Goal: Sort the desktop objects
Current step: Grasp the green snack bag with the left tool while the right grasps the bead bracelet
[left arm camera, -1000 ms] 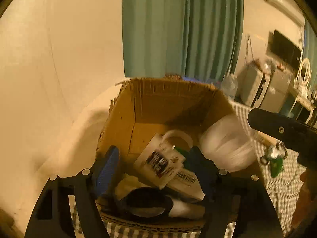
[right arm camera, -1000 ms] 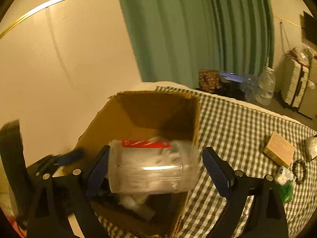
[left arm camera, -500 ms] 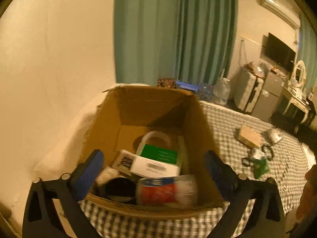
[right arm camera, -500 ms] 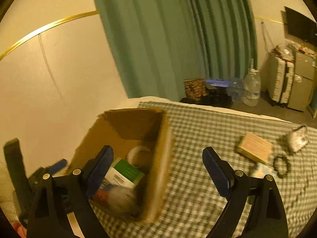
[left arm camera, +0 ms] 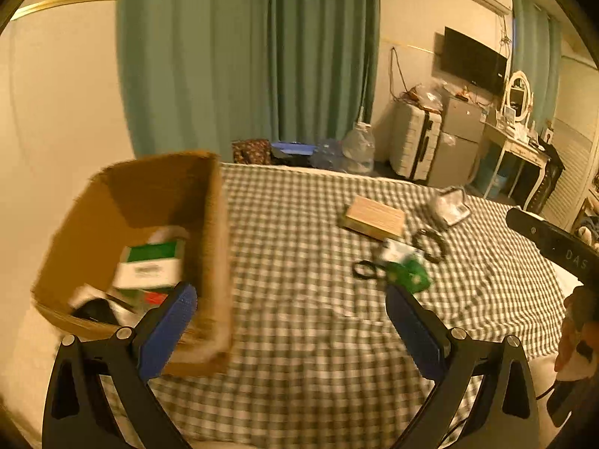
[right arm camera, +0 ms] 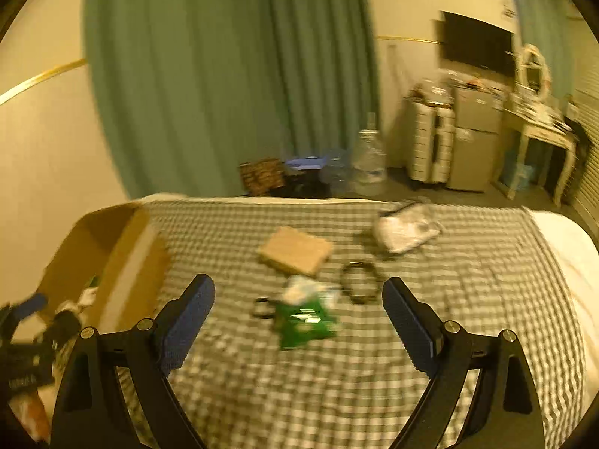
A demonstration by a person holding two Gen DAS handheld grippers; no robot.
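Observation:
A cardboard box (left arm camera: 213,232) stands at the left of the checked cloth (left arm camera: 299,247); it also shows in the right wrist view (right arm camera: 127,262). Inside lie a green-and-white carton (left arm camera: 153,265) and other items. On the cloth lie a tan flat box (right arm camera: 295,250), a green packet (right arm camera: 303,321), a dark bead bracelet (right arm camera: 359,288), a small black ring (right arm camera: 262,307) and a clear plastic bag (right arm camera: 404,228). My left gripper (left arm camera: 292,321) is open and empty beside the box. My right gripper (right arm camera: 299,318) is open and empty, over the green packet.
A green curtain (left arm camera: 247,56) hangs behind the bed. Water bottles (right arm camera: 368,164), a suitcase (left arm camera: 415,142), a small fridge (left arm camera: 456,138), a wall TV (left arm camera: 471,60) and a dressing table (left arm camera: 520,146) stand beyond the far edge. The white wall is at the left.
My right gripper released a clear plastic jar into the box and swung right over the cloth. My left gripper also pulled back and turned right, away from the box.

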